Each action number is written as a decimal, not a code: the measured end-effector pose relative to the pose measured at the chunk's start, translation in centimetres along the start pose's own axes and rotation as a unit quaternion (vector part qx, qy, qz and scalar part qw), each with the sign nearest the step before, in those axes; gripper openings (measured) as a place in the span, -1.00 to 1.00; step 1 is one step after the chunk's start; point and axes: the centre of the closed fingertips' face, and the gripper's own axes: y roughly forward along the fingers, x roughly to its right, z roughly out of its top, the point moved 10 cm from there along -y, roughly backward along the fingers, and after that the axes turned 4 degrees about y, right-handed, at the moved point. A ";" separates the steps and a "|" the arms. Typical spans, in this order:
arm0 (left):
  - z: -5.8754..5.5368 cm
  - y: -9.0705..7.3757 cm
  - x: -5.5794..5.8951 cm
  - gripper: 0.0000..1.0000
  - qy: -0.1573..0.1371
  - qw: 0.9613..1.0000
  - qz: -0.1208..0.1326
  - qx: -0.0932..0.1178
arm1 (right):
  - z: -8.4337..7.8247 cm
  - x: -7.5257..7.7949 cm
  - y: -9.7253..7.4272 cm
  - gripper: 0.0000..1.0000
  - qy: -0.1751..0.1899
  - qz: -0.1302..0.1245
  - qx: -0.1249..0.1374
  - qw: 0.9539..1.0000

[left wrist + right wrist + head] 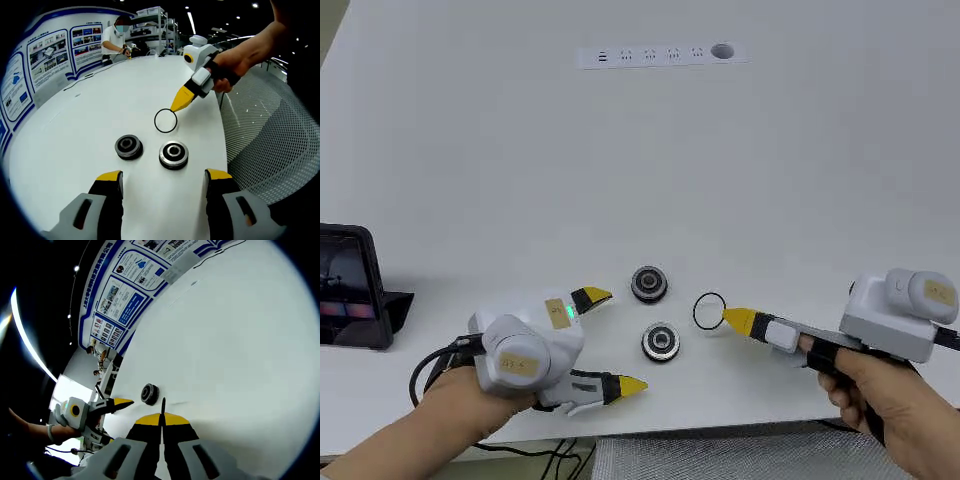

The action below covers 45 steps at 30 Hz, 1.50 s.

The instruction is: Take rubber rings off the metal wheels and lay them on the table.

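Right gripper (738, 320) is pinched shut on the rubber ring (709, 311) by its rim, near the bench (800, 180) front edge. Left gripper (617, 340) is wide open and empty, beside the far wheel (649, 283) and near wheel (661, 341). Power strip (660, 54) lies at the far edge, tablet (350, 285) at the left edge.

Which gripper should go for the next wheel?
Left. The left gripper is open, with the nearer wheel just ahead of its jaws and the farther wheel beyond. The right gripper is shut on a rubber ring, so it is occupied.
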 end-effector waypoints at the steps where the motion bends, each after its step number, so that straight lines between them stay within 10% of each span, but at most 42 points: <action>1: 0.0 0.0 0.0 0.35 0.000 1.000 0.000 0.000 | 0.0 0.1 0.1 -0.96 -0.001 -0.003 -0.001 1.000; 27: 0.3 0.1 0.0 0.25 -0.006 1.000 -0.002 0.002 | -0.4 -0.6 0.5 -0.47 -0.155 -0.053 -0.037 0.986; 45: 1.9 0.8 0.3 -0.19 0.011 1.000 -0.015 0.016 | -1.3 -2.3 1.7 -0.41 -0.140 0.002 -0.051 0.989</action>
